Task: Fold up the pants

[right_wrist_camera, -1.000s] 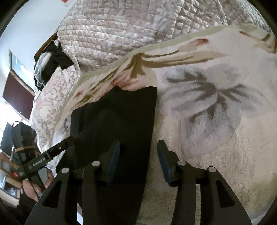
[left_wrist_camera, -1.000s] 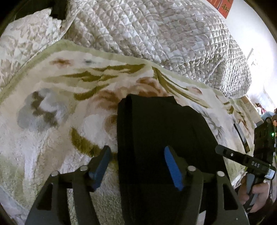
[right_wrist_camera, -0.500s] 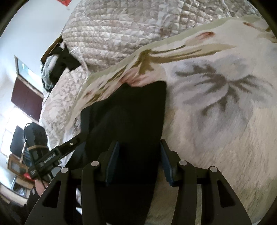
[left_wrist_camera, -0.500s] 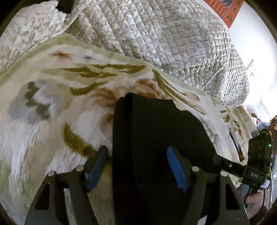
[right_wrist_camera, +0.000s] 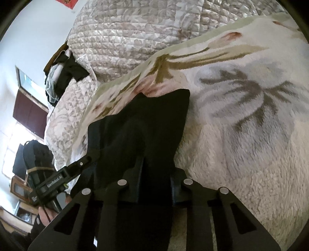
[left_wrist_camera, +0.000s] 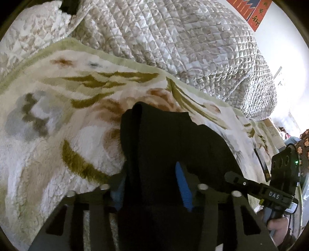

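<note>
A plush cream blanket with olive, pink and grey floral pattern [left_wrist_camera: 58, 139] is spread over a bed, and on it the black fabric pants [left_wrist_camera: 173, 146], already folded into a narrow strip, are laid lengthwise. Behind the blanket a quilted grey-beige bedspread [left_wrist_camera: 173, 42] is heaped, and a pale wall with a red paper hanging [left_wrist_camera: 253, 13] is seen beyond it.

The left gripper [left_wrist_camera: 150, 185] is set over the near left edge of the pants. Its jaws have just been closing: half a second ago they were spread wide on either side of that edge, and now the cloth is bunched and pinched between the blue pads, one of which is partly hidden by the fabric.

The right gripper [right_wrist_camera: 156, 179] is set over the near right edge. Its jaws have likewise just been closing, and the black cloth is now gathered and squeezed between them, with a raised ridge of fabric ahead of the fingertips.

With both near corners taken, the grasp for the next fold is judged to be made; the near end would probably be lifted and carried toward the far end.

Left of the right jaws, dark clothes [right_wrist_camera: 65, 73] are draped over the bedspread, and a dark cabinet [right_wrist_camera: 29, 114] is seen against the wall.
</note>
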Demonstrator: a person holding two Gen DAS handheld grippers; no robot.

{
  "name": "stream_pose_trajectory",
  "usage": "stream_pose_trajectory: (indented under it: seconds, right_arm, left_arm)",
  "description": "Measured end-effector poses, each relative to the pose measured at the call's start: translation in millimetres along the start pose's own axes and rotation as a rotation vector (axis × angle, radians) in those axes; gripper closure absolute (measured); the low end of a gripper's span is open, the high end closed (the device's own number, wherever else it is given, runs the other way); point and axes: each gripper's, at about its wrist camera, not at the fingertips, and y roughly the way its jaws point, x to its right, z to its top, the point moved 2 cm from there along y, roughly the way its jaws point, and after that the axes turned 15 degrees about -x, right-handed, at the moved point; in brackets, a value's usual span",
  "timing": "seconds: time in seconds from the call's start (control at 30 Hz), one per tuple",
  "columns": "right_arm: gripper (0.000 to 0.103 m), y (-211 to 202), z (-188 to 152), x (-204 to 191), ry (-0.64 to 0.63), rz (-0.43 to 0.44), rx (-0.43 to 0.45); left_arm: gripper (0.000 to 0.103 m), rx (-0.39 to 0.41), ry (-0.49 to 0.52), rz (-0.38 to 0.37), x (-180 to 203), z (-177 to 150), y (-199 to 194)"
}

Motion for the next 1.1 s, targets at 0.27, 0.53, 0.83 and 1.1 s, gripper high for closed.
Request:
stream_pose_trajectory:
  seconds: [0.27,0.53,0.83,1.1]
  right_arm:
    - [0.086,-20.2,-0.8,-28.0,-0.045,-0.022,0.029]
    - [0.087,-29.1,28.3,-65.7,-0.130,-0.019,0.021]
    - [0.087,-0.3,109.6,-62.5,-0.124,0.013,0.015]
    - [0.080,55.0,162.8,-23.4,-0.053,-0.010,-0.048]
  left_arm:
    - [0.077,-0.001,0.022,0.009,17.7,4.5,-22.4]
    - [0.079,-0.001,0.053,0.030,23.4,36.1,-40.6]
    - [0.078,0.013,0.097,0.086,7.7,116.4,-24.7]
    - [0.067,-0.071,0.013,0.125,-36.2,152.8,38.0]
